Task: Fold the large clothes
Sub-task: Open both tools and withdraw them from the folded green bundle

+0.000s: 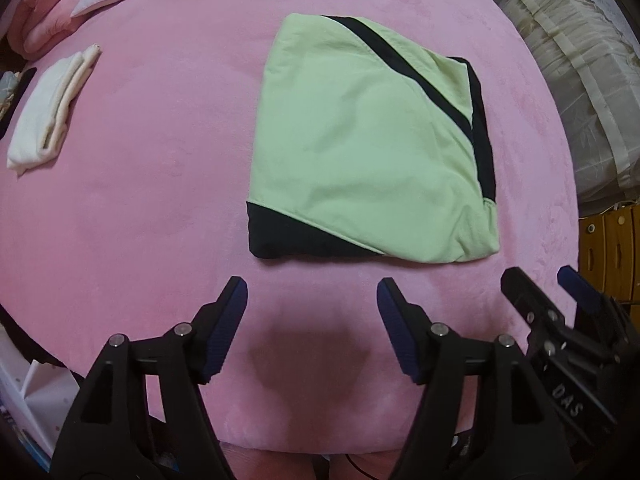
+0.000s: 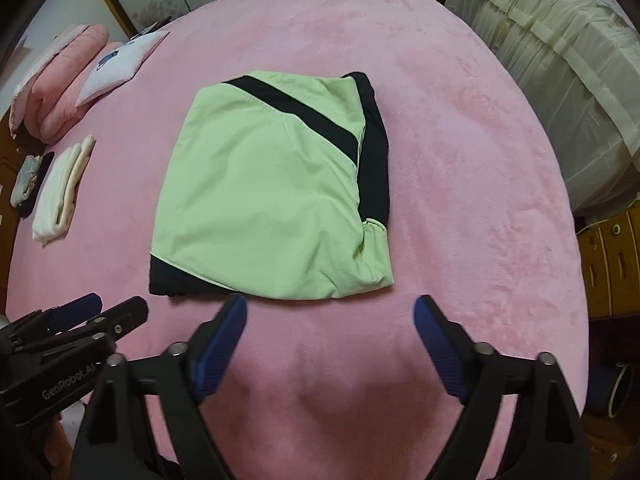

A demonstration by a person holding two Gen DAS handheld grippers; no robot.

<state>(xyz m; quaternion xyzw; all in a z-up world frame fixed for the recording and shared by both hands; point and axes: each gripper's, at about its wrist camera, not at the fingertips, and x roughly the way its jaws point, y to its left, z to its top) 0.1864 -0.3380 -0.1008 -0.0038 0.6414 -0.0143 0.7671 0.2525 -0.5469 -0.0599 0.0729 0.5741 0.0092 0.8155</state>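
Left tongs (image 1: 312, 292) and right tongs (image 2: 330, 310) open, empty. Green-and-black garment (image 2: 272, 208) lies folded, rectangular, flat mid-bed (image 2: 480, 160), black diagonal stripe uppermost.

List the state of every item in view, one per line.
Green garment: folded flat on the pink bed, not held.
White cloth: folded, lying apart at the left.
Pink quilt: folded, at the far edge.
Left gripper: open, empty.
Right gripper: open, empty.
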